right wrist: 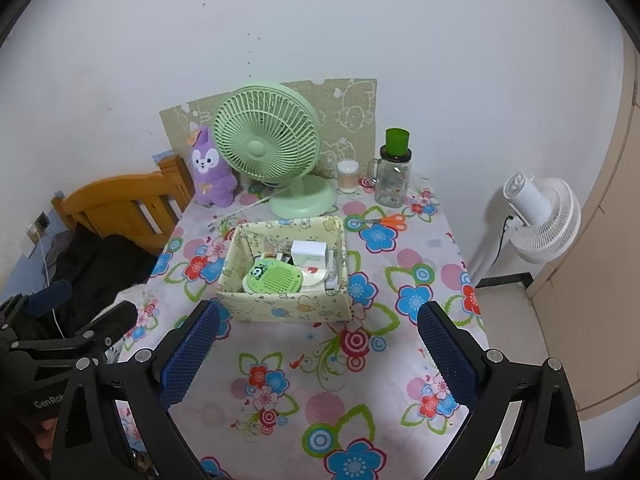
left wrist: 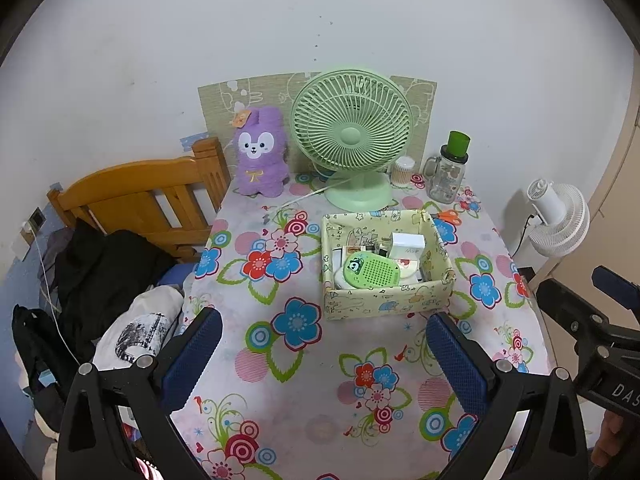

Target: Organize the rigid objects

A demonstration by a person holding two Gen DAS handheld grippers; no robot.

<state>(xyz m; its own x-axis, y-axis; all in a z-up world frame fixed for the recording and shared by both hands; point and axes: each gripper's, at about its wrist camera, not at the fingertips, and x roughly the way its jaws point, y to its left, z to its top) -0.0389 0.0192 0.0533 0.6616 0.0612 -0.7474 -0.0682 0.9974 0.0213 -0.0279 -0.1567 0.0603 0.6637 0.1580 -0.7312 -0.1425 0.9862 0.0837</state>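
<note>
Both tongs spread, empty: left tongs [left wrist: 324, 360], right tongs [right wrist: 318, 354], low in frame. Storage box [right wrist: 280, 304] mid-frame on bench [right wrist: 280, 420], already filled. Orange scissors [right wrist: 386, 221] loose upper right; likely next, approach flat, pinch handles.

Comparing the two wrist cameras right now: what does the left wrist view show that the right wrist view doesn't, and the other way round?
Only the left wrist view: the white printed bundle beside the table's left edge, and the right hand-held gripper at the frame's right, apparently open.

Only the right wrist view: the bare floor under the white fan, and the left hand-held gripper at lower left, open.

Both: the patterned storage box with the green speaker-like gadget inside, green desk fan, purple plush, glass jar mug, orange scissors.
</note>
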